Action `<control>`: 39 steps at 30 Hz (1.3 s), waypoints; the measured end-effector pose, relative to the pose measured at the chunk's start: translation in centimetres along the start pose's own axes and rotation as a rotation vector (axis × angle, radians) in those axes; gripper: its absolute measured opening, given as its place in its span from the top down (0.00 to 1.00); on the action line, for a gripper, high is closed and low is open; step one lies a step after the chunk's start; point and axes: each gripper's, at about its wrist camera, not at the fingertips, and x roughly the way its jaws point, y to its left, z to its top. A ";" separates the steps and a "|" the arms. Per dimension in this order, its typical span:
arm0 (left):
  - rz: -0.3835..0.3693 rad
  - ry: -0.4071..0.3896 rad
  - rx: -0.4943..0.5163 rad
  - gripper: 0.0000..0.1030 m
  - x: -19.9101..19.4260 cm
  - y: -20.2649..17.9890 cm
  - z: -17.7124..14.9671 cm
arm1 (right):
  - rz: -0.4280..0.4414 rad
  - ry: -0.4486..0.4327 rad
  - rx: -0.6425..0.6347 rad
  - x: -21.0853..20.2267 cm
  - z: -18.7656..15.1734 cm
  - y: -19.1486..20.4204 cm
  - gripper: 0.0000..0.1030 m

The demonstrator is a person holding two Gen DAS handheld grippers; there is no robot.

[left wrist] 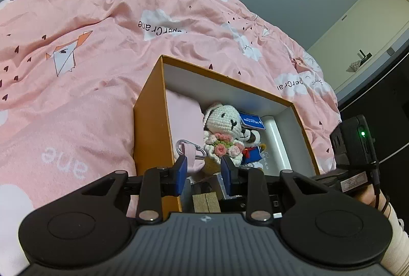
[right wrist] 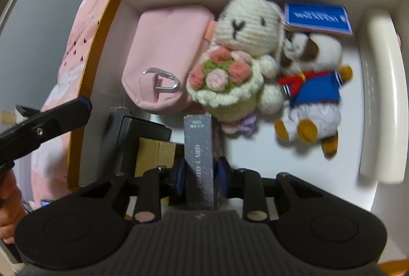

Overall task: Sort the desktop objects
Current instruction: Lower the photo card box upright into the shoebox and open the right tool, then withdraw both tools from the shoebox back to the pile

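Observation:
An orange box (right wrist: 107,13) with a white inside holds a pink pouch (right wrist: 163,46), a crocheted white bunny (right wrist: 245,28) with a bouquet, a sailor plush (right wrist: 314,87), a blue tag (right wrist: 317,18) and a white tube (right wrist: 381,97). My right gripper (right wrist: 200,171) is shut on a grey photo-card box (right wrist: 200,158), held over the box's near end beside a tan block (right wrist: 156,156). My left gripper (left wrist: 204,174) is open and empty at the orange box's (left wrist: 150,122) near left wall; it also shows in the right wrist view (right wrist: 56,117).
The orange box rests on a pink printed quilt (left wrist: 89,46). A grey wall and a pale cabinet (left wrist: 358,33) stand behind. A dark box (right wrist: 138,133) lies inside the orange box by the tan block.

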 end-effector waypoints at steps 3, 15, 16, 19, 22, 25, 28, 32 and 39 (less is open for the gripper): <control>0.000 0.000 0.000 0.68 0.0 0.0 0.0 | 0.070 0.013 0.077 -0.4 -0.9 -1.6 0.66; 0.028 0.008 0.003 0.68 -0.1 -0.3 -0.1 | 0.201 0.017 0.175 1.3 -2.4 -3.1 0.46; 0.035 0.008 0.005 0.68 -0.1 -0.4 -0.1 | 0.199 0.013 0.170 1.3 -2.4 -2.8 0.46; 0.042 0.011 0.007 0.68 0.0 -0.5 -0.1 | 0.185 -0.002 0.162 1.2 -2.7 -2.5 0.46; 0.041 0.013 0.017 0.68 0.1 -0.8 0.0 | 0.191 -0.008 0.151 1.3 -3.0 -2.8 0.45; 0.054 0.002 0.049 0.68 -0.1 -1.5 -0.1 | 0.188 -0.001 0.134 1.2 -3.1 -2.9 0.43; 0.050 0.000 0.078 0.68 -0.3 -2.3 -0.3 | 0.150 -0.025 0.093 0.4 -3.5 -2.5 0.44; 0.043 -0.010 0.110 0.68 -0.6 -3.5 -0.9 | 0.084 -0.134 0.012 -2.4 -5.2 -1.7 0.44; -0.009 -0.067 0.252 0.68 -2.4 -7.5 -2.5 | -0.029 -0.443 -0.237 -9.7 -10.0 1.0 0.52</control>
